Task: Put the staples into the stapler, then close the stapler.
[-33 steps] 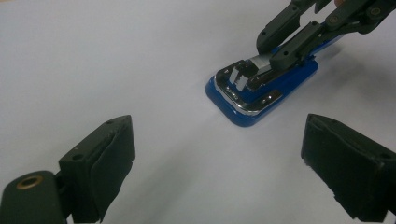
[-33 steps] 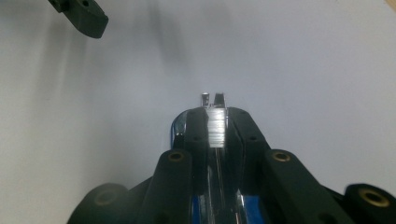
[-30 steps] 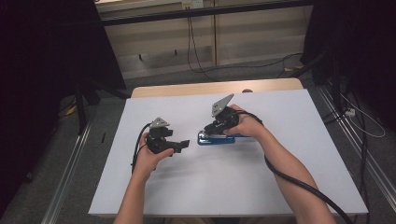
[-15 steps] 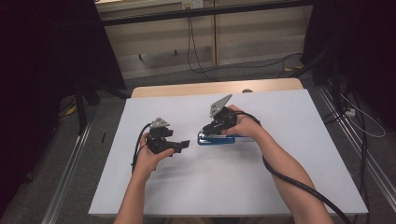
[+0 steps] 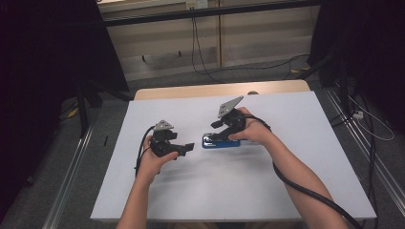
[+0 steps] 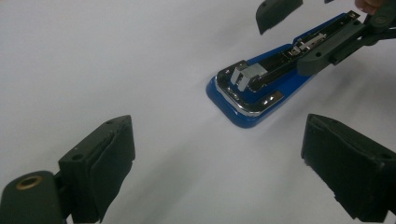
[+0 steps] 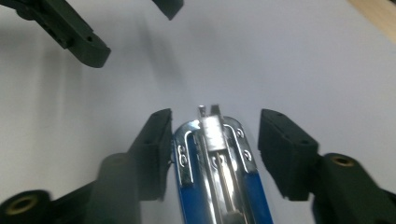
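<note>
now our left gripper (image 5: 190, 146) waits spread wide, just beside the blue stapler (image 5: 220, 142) flat on the white table (image 5: 296, 157). its long side runs toward our right gripper (image 7: 212, 154), whose jaws just opened, one on each side, not squeezing.

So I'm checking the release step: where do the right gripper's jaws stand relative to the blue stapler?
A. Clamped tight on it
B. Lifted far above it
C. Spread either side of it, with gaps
C: in the right gripper view the right gripper has its jaws on either side of the blue stapler, gaps showing.
</note>
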The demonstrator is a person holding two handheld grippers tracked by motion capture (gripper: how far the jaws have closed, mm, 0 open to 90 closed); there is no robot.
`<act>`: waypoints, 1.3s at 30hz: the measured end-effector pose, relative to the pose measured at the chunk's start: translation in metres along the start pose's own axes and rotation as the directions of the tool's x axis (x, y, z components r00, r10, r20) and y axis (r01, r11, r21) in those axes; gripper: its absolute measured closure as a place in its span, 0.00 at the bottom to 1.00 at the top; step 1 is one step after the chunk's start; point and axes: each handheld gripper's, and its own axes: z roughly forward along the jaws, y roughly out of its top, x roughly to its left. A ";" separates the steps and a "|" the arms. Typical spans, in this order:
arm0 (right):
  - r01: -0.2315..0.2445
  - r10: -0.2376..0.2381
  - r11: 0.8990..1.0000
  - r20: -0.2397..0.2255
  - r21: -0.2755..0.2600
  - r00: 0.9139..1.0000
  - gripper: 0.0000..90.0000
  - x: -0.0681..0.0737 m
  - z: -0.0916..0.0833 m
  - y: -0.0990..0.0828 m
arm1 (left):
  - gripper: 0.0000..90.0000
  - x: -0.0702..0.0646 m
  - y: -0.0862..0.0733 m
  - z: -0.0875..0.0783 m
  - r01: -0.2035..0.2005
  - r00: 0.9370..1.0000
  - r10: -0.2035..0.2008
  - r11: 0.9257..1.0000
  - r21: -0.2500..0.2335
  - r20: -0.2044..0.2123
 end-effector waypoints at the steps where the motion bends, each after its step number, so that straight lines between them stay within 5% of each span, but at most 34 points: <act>1: -0.019 0.019 1.000 0.005 -0.009 1.000 0.40 0.001 -0.003 -0.001 | 0.11 0.000 0.000 0.000 -0.003 1.000 0.003 1.000 -0.001 0.000; 4: -0.050 0.051 0.999 0.053 -0.022 0.997 0.30 0.004 -0.014 -0.004 | 0.11 0.000 0.000 0.000 0.001 1.000 -0.001 1.000 -0.005 0.001; 9: -0.150 0.157 0.987 0.135 -0.058 0.978 0.16 0.009 -0.030 -0.014 | 0.11 0.000 0.000 -0.001 0.006 1.000 -0.006 1.000 -0.008 -0.001; 13: -0.167 0.172 0.985 0.215 -0.043 0.961 0.13 0.015 -0.041 -0.022 | 0.11 -0.002 0.001 -0.001 0.001 1.000 -0.001 1.000 -0.014 0.003; 24: -0.195 0.200 0.980 0.320 -0.049 0.926 0.13 0.029 -0.069 -0.043 | 0.11 -0.003 0.001 0.000 0.000 1.000 0.000 1.000 -0.020 0.000; 32: -0.270 0.294 0.956 0.418 -0.117 0.859 0.20 0.042 -0.101 -0.067 | 0.11 -0.005 0.001 0.004 -0.002 1.000 0.002 1.000 -0.011 -0.006; 35: -0.258 0.285 0.958 0.436 -0.122 0.853 0.28 0.047 -0.107 -0.071 | 0.12 -0.006 0.002 0.005 -0.009 1.000 0.009 1.000 -0.013 -0.013; 36: -0.250 0.279 0.960 0.464 -0.123 0.841 0.33 0.051 -0.112 -0.075 | 0.12 -0.006 0.002 0.005 -0.008 1.000 0.008 1.000 -0.016 -0.014; 39: -0.258 0.279 0.960 0.479 -0.111 0.832 0.43 0.054 -0.117 -0.078 | 0.12 -0.005 0.001 0.004 -0.005 1.000 0.004 1.000 -0.017 -0.022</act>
